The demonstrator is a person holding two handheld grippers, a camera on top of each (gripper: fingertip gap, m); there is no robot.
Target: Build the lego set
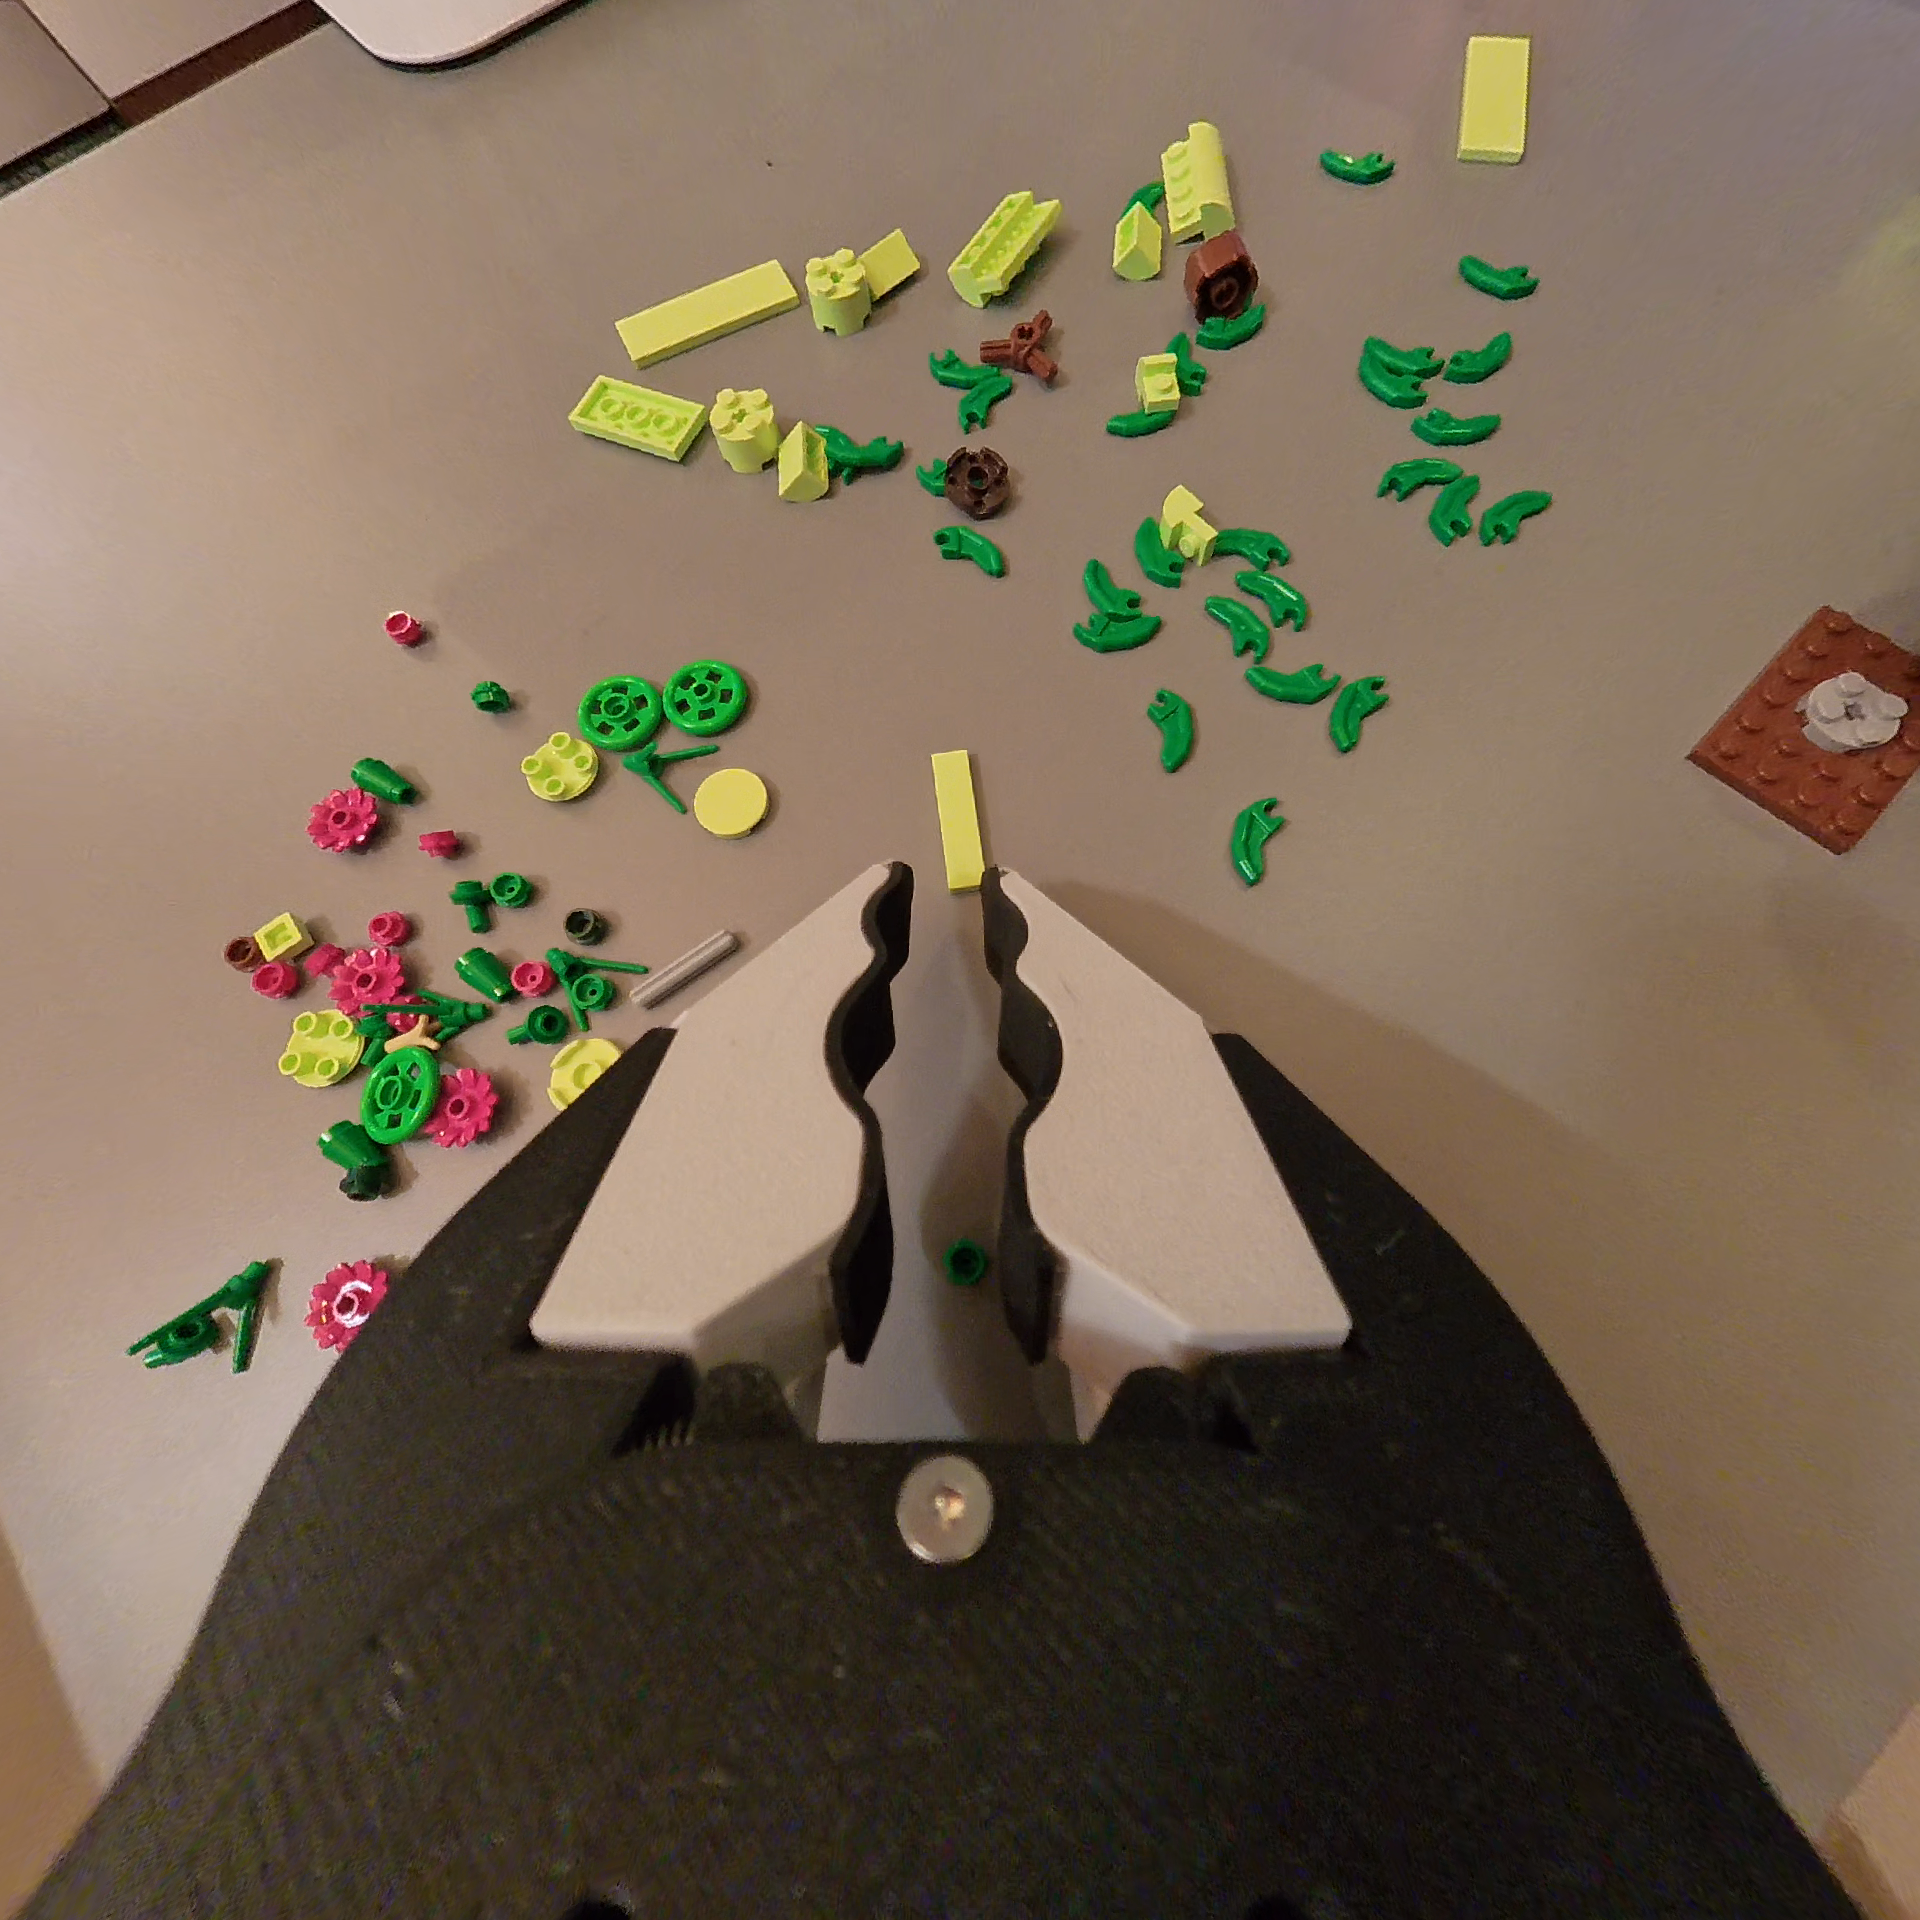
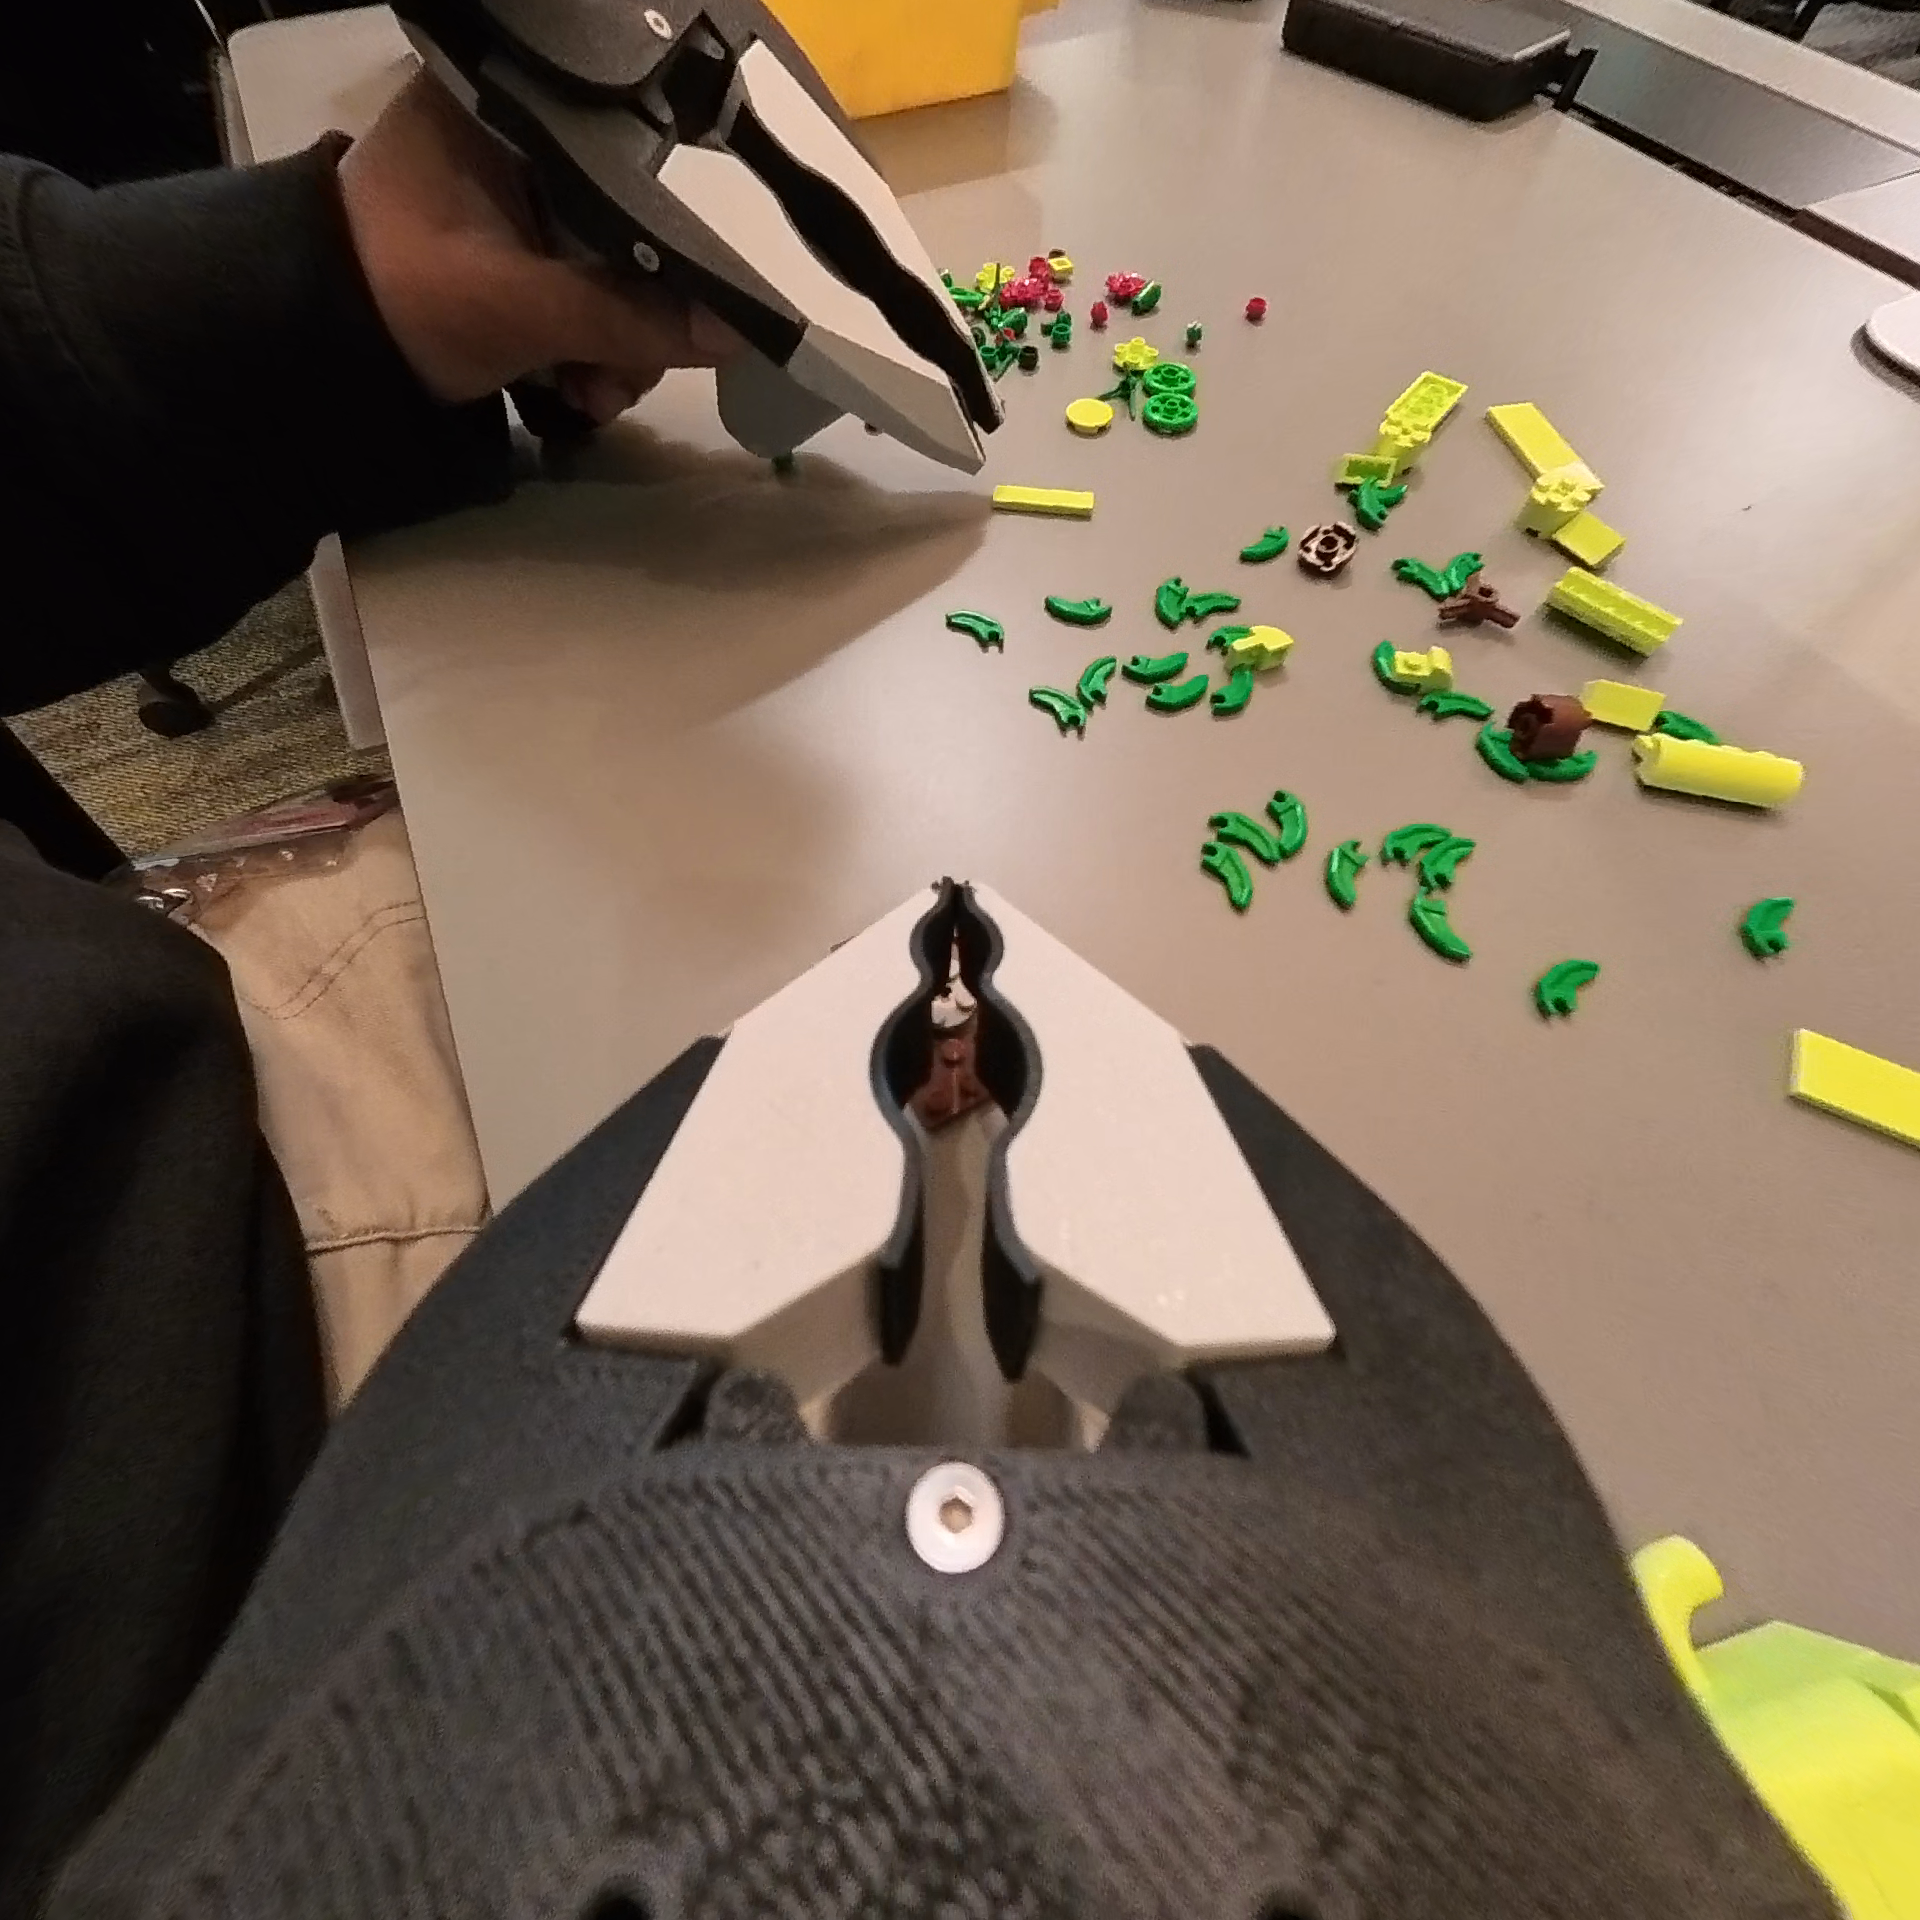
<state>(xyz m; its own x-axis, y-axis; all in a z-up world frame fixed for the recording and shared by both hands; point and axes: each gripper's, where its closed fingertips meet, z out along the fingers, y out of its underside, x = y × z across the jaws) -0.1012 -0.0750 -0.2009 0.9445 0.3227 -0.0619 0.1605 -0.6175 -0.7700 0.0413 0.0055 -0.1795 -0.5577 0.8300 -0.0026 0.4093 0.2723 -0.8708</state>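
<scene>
My left gripper (image 1: 945, 876) is open by a narrow gap, low over the grey table. A thin lime tile (image 1: 956, 821) lies just past its tips; it also shows in the right wrist view (image 2: 1042, 500), as does the left gripper (image 2: 982, 436). A brown plate with a grey piece (image 1: 1808, 727) lies flat at the right edge, with no gripper touching it. My right gripper (image 2: 951, 890) is shut above the table. Through its slot I see a brown piece with a grey part (image 2: 948, 1081) below. Green leaf pieces (image 2: 1247, 842) and lime bricks (image 1: 707, 312) are scattered ahead.
A heap of pink flowers, green wheels and small studs (image 1: 395, 1018) lies left. A yellow bin (image 2: 904, 52) and a dark box (image 2: 1434, 52) stand at the far edge. A person's sleeved arm (image 2: 156, 364) holds the left gripper. A neon-yellow object (image 2: 1818, 1766) lies near right. Some 15 cm of space lies between my two pairs of fingers.
</scene>
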